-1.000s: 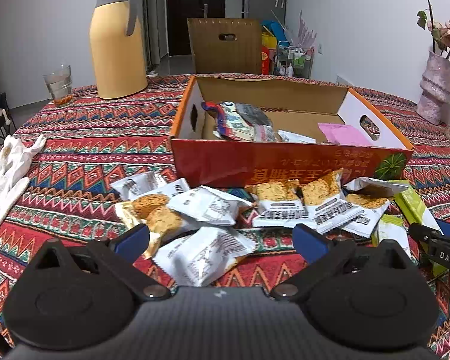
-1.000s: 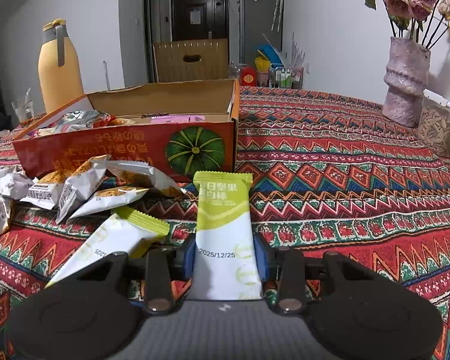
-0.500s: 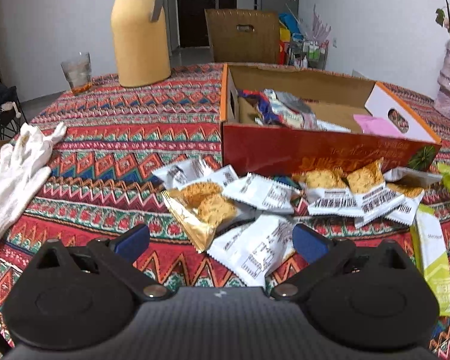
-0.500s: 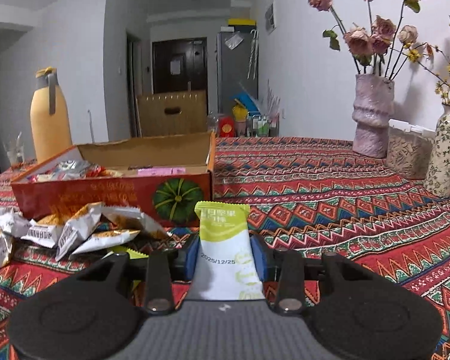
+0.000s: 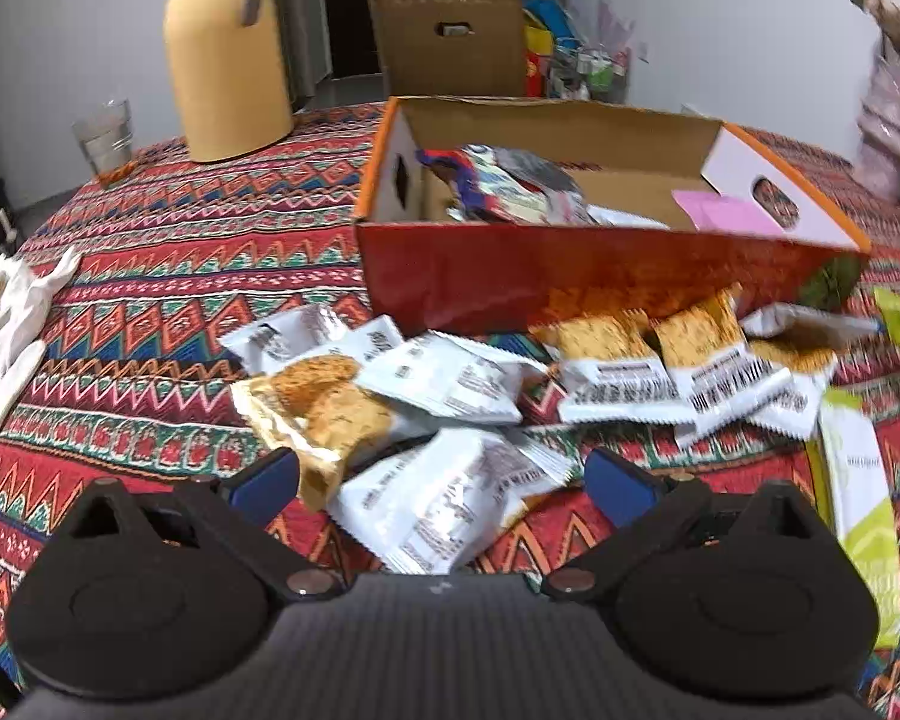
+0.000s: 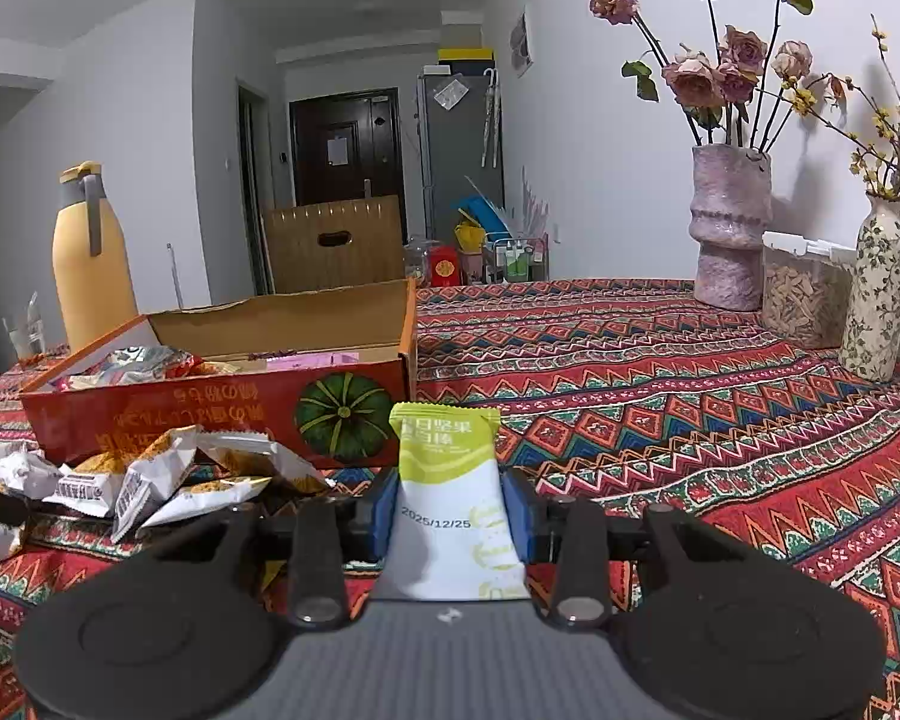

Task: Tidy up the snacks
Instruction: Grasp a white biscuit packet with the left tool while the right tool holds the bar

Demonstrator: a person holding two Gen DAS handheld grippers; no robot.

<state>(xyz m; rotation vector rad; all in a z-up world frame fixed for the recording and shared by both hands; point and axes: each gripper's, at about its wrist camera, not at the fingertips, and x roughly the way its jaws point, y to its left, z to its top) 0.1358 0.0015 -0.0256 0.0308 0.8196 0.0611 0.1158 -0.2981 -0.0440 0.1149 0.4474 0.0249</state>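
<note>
Looking along my left gripper (image 5: 441, 480), my jaws are spread wide with nothing pinched. They hang over a white snack packet (image 5: 444, 501) on the tablecloth (image 5: 168, 276). Many more packets (image 5: 624, 372) lie in a loose heap against the front wall of the orange box (image 5: 510, 282), which sits near the middle of the table. One long green and white bar (image 5: 858, 492) lies flat toward the right edge. A few snacks (image 5: 504, 186) are in the box already, so I think most of the job is left. A white glove (image 5: 6, 336) lies at the left edge.

Looking along my right gripper (image 6: 450, 516), my jaws pinch a green and white snack bar (image 6: 447, 480) by its sides. It is flat and smooth, green on top, white below, with a date printed on it. It stands up off the cloth, near the box's front corner with the green pumpkin (image 6: 345, 417). I think it goes into the box next. Two vases (image 6: 729, 228) stand far back at the right edge.
</note>
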